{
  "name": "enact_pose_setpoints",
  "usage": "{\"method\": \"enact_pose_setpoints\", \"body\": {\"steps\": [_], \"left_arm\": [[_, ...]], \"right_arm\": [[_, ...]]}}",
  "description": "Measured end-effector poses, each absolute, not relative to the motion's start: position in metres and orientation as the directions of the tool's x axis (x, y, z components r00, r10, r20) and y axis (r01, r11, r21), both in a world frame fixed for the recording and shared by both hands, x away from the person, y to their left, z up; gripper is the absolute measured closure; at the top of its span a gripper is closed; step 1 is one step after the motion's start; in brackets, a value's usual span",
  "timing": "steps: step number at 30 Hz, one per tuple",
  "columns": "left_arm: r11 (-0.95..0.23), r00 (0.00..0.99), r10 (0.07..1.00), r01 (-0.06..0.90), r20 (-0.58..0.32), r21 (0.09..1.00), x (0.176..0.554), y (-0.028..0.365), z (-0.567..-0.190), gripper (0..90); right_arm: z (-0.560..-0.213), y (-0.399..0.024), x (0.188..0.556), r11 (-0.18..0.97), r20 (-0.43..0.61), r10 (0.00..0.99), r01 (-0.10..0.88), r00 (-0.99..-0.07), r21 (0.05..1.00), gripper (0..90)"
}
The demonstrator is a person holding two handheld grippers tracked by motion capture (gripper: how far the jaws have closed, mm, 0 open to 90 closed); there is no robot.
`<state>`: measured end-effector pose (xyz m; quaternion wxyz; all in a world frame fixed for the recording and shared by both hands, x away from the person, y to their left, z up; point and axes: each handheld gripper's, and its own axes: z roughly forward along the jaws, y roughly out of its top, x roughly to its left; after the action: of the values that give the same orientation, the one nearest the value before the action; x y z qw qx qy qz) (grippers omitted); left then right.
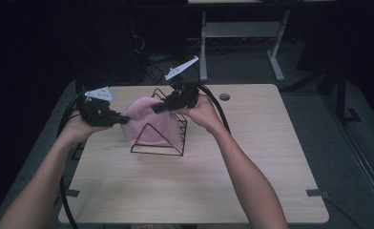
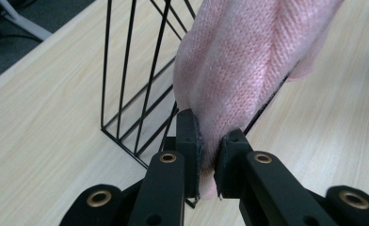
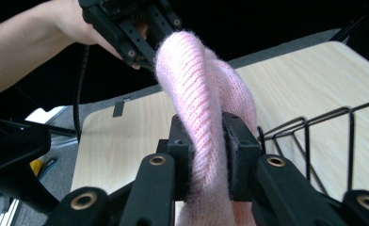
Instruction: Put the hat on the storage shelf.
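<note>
While both grippers pinch the pink knit cloth, the step in hand looks like draping it over the black wire rack, so I'd bring both ends down evenly, keep the knit taut enough that it doesn't snag a wire tip, and let go only once it sits across the top edge. High view: the left gripper [image 1: 123, 119] is at the cloth's [image 1: 149, 125] left edge and the right gripper [image 1: 157, 108] at its far top; the cloth hangs over the rack [image 1: 157, 149] near the middle of the table [image 1: 252, 181], a little left and far. Left gripper view: the jaws are clamped on a fold of the cloth [image 2: 244, 61], which rises away from the pads, with the rack's wires [image 2: 126, 94] just beside and behind it on the left. Right gripper view: the jaws squeeze a thick roll of the cloth [image 3: 201, 103], which arches up and away to the left gripper [image 3: 142, 59] at the far end; the rack's wire loops [image 3: 324, 136] sit just right of the jaws.
</note>
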<state>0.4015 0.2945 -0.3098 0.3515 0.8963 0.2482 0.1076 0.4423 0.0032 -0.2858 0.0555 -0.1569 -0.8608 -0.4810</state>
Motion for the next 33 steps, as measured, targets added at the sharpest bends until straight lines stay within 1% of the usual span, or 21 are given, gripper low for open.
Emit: {"method": "enact_pose_setpoints", "body": {"steps": [2, 4, 7, 10, 11, 23, 25, 29, 33], "left_arm": [[-0.623, 0.849, 0.528, 0.381, 0.008, 0.683, 0.4, 0.293, -0.314, 82.3], [-0.637, 0.853, 0.521, 0.375, 0.018, 0.674, 0.401, 0.294, -0.317, 82.3], [-0.64, 0.852, 0.523, 0.378, 0.019, 0.669, 0.4, 0.293, -0.321, 82.3], [-0.656, 0.851, 0.524, 0.383, 0.028, 0.65, 0.4, 0.29, -0.325, 82.3], [-0.669, 0.855, 0.518, 0.375, 0.04, 0.642, 0.4, 0.289, -0.326, 82.3], [-0.683, 0.857, 0.515, 0.401, 0.015, 0.611, 0.398, 0.288, -0.344, 82.4], [-0.705, 0.861, 0.508, 0.393, 0.034, 0.591, 0.399, 0.288, -0.345, 82.6], [-0.695, 0.858, 0.514, 0.399, 0.025, 0.598, 0.398, 0.289, -0.346, 84.4], [-0.692, 0.86, 0.51, 0.397, 0.019, 0.603, 0.398, 0.291, -0.344, 85.9]], "right_arm": [[-0.29, 0.003, 0.442, 0.495, 0.245, 0.212, 0.32, -0.946, 0.808, 73.6], [-0.294, 0.004, 0.441, 0.501, 0.244, 0.214, 0.321, -0.946, 0.804, 72.9], [-0.299, 0.004, 0.44, 0.506, 0.263, 0.214, 0.337, -0.941, 0.794, 70.4], [-0.304, 0.003, 0.44, 0.524, 0.256, 0.214, 0.332, -0.943, 0.784, 67.1], [-0.305, 0.003, 0.44, 0.522, 0.264, 0.216, 0.34, -0.94, 0.782, 66.6], [-0.321, -0.003, 0.435, 0.542, 0.269, 0.231, 0.353, -0.935, 0.762, 66.8], [-0.324, -0.003, 0.434, 0.544, 0.264, 0.233, 0.35, -0.936, 0.763, 65.7], [-0.326, -0.007, 0.433, 0.535, 0.285, 0.238, 0.37, -0.929, 0.759, 61.9], [-0.325, -0.011, 0.43, 0.536, 0.275, 0.244, 0.366, -0.93, 0.761, 63.3]]}}
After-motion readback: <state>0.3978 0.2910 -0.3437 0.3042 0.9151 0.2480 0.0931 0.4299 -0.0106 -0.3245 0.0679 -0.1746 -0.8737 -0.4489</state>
